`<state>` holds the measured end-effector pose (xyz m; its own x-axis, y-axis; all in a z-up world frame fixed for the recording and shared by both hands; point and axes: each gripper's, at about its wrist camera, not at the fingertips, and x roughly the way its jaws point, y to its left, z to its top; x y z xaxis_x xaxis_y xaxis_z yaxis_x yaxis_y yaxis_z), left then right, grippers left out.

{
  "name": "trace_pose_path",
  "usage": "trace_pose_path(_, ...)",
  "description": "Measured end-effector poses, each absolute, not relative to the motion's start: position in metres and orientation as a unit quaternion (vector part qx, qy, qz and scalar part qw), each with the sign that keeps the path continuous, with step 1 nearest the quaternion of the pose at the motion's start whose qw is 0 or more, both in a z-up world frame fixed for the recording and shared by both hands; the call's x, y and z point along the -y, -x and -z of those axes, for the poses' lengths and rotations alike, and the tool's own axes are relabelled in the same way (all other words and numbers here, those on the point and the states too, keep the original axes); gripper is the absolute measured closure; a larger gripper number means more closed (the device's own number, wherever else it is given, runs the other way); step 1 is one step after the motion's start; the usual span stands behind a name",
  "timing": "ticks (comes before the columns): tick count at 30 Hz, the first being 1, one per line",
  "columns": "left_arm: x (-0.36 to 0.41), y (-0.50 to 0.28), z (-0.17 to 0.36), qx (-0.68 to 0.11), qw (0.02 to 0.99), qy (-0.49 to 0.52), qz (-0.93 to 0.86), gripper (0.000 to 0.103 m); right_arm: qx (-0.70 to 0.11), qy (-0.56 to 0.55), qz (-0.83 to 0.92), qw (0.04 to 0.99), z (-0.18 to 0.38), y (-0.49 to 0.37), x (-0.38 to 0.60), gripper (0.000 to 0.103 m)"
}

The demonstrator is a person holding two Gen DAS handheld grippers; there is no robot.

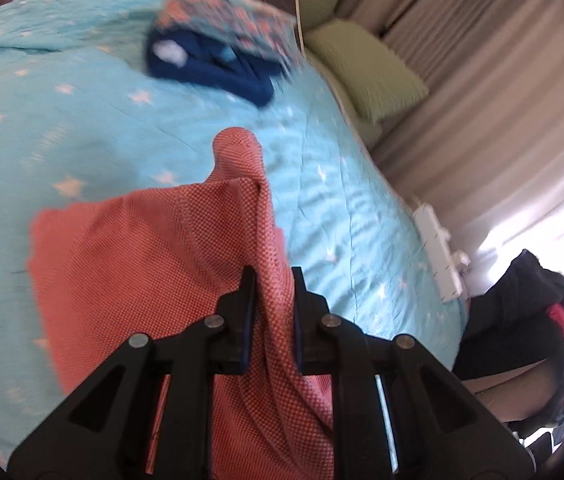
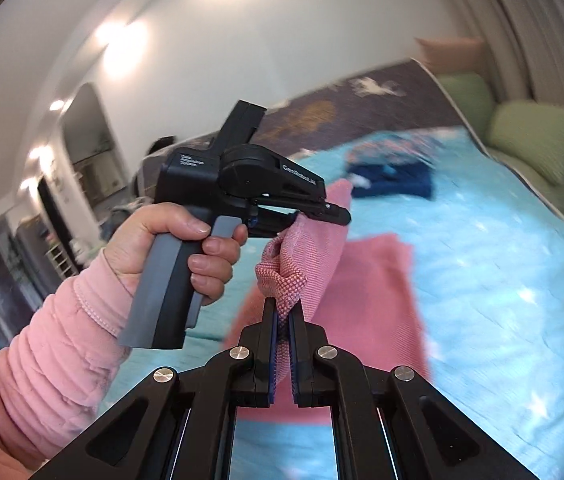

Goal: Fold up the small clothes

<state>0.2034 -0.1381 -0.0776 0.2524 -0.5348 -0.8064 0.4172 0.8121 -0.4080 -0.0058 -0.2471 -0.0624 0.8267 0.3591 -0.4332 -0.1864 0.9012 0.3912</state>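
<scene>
Right tongs (image 2: 282, 312) and left tongs (image 1: 273, 280), both clamping pink garment (image 1: 142, 272); its lower edge hidden; bedspread (image 1: 62, 120) blurred.

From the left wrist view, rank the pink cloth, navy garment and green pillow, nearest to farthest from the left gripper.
1. Pink cloth: pinched in the left gripper.
2. Navy garment: ahead on the blue bedspread, mid-bed.
3. Green pillow: beyond the bed's right edge, by the curtains.
</scene>
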Motion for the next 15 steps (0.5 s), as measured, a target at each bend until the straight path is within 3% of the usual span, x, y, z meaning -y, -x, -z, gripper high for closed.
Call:
trace_pose_path(3,0.163,-0.203,0.1,-0.545,0.788,0.02,0.287,0.084,-0.283,-0.195,-0.118,0.932,0.08,0.007,0.274,0.099)
trace_pose_path(6,0.174,-0.201,0.103,-0.536,0.791,0.023,0.295,0.073,-0.311,-0.22,-0.108,0.918,0.101,0.008,0.291,0.098)
trace_pose_path(10,0.172,-0.193,0.075,-0.504,0.8,0.04,0.321,0.047,-0.348,-0.265,-0.103,0.893,0.127,0.011,0.313,0.088)
trace_pose_path(15,0.134,-0.167,0.035,-0.441,0.84,0.02,0.316,0.04,-0.353,-0.279,-0.07,0.89,0.132,0.029,0.34,0.081)
